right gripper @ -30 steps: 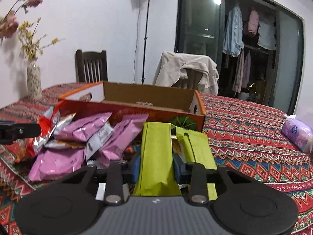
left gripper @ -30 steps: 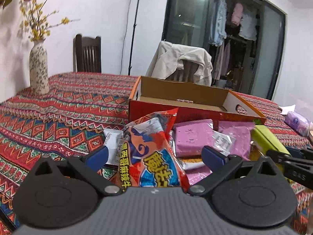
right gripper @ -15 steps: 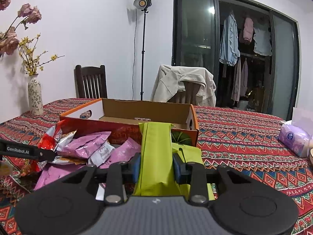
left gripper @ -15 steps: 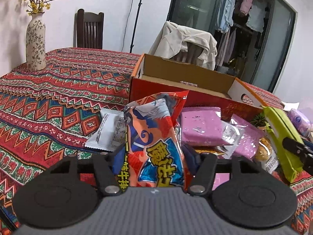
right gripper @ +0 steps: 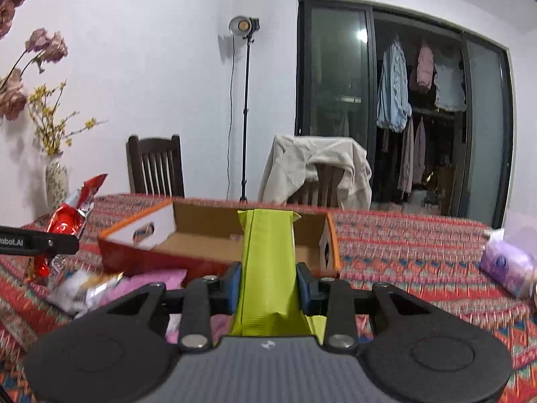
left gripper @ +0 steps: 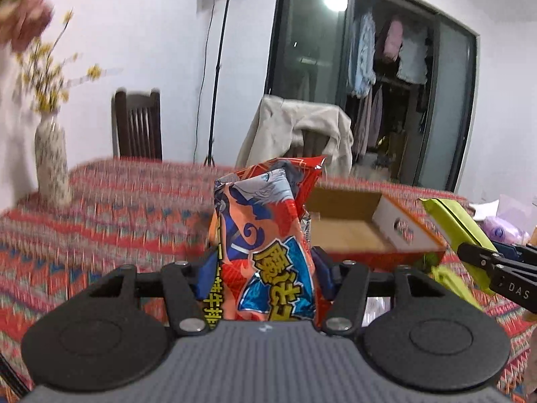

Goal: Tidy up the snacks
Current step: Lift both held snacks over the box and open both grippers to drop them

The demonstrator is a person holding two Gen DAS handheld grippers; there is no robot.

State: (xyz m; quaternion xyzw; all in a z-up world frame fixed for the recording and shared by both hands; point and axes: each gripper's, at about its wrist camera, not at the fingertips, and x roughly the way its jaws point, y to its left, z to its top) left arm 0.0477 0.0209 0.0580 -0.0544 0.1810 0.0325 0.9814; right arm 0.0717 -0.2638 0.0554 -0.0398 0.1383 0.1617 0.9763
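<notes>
Open tablecloth (right gripper: pixel 419 252) spreads wide right of the box (right gripper: pixel 214 235), which sits mid-frame with its top open and its rims low. The left gripper (left gripper: pixel 265 268) has its jaws closing on the red bag (left gripper: pixel 268 235), blue pads pressing both sides; the bag stands upright, long axis running up the frame, top edge above the box. The right gripper (right gripper: pixel 268 285) is clamped narrow on the green pack (right gripper: pixel 268 262), which points straight ahead over the box's near rim. Pink packets (right gripper: pixel 147 283) lie at lower left.

Flower vase (right gripper: pixel 56 181), wooden chair (right gripper: pixel 155 167), light stand (right gripper: pixel 246 107), draped jacket (right gripper: pixel 315 167)
</notes>
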